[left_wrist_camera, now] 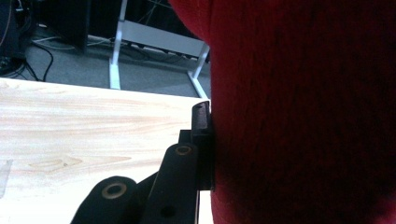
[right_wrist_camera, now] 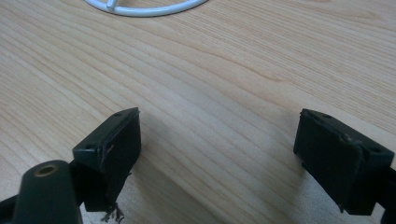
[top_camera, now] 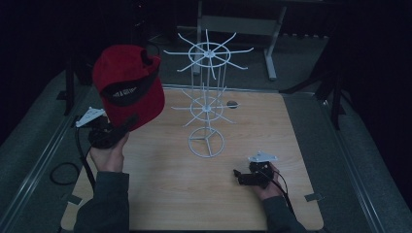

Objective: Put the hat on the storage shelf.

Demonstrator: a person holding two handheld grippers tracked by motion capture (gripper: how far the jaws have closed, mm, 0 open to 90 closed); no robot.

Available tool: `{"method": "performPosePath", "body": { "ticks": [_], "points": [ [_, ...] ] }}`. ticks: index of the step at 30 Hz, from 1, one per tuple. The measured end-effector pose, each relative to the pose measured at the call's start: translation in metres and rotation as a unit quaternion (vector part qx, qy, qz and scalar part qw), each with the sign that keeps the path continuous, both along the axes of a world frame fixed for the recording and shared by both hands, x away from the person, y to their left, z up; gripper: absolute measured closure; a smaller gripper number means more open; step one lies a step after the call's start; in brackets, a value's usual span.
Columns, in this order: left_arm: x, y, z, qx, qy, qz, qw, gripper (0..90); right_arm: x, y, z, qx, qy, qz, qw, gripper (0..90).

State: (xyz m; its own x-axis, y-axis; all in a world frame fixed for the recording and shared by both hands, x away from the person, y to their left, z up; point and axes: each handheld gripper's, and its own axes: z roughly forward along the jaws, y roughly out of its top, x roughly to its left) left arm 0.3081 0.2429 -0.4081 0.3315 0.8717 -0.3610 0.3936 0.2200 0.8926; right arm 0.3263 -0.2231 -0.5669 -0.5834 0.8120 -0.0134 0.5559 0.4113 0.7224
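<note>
From the high view, the left gripper [top_camera: 127, 122] holds a red cap [top_camera: 127, 86] up above the tabletop's [top_camera: 160, 194] left edge, its fingers clenched on the cap's lower rim; the cap hangs just left of a white wire rack [top_camera: 208, 104], whose top ring of spokes stands level with it and whose round foot sits mid-tabletop. A small dark spot lies on the wood behind the rack, too small to identify. The right gripper [top_camera: 237, 175] rests low on the tabletop at the right, well apart from rack and cap, with its cable trailing toward the sleeve. The room beyond is dark; a grey frame on the floor is only faintly visible. In the left gripper view, the cap's red cloth [left_wrist_camera: 303, 116] covers the right half, and one black finger [left_wrist_camera: 203, 140] presses flat against it; the other finger is hidden behind the cloth. In the right gripper view, the two fingers [right_wrist_camera: 112, 149] stand wide apart, released, with bare wood between them, and the rack's foot [right_wrist_camera: 144, 8] is cut off at the top edge.
</note>
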Motion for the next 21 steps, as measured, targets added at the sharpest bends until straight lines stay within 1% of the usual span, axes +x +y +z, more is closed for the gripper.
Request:
{"method": "performPosePath", "body": {
  "ticks": [6, 9, 21],
  "points": [
    [0.002, 0.0, 0.007, -0.001, -0.003, -0.001, 1.0, 84.2, 0.0, 0.0, 0.0, 0.0, 0.0, 0.0, 1.0, 14.7],
    [0.003, -0.001, 0.01, 0.005, -0.002, -0.001, 1.0, 84.2, 0.0, 0.0, 0.0, 0.0, 0.0, 0.0, 1.0, 14.7],
    [0.004, -0.003, 0.024, -0.009, -0.015, -0.006, 0.9998, 84.2, 0.0, 0.0, 0.0, 0.0, 0.0, 0.0, 1.0, 14.7]
  ]
}}
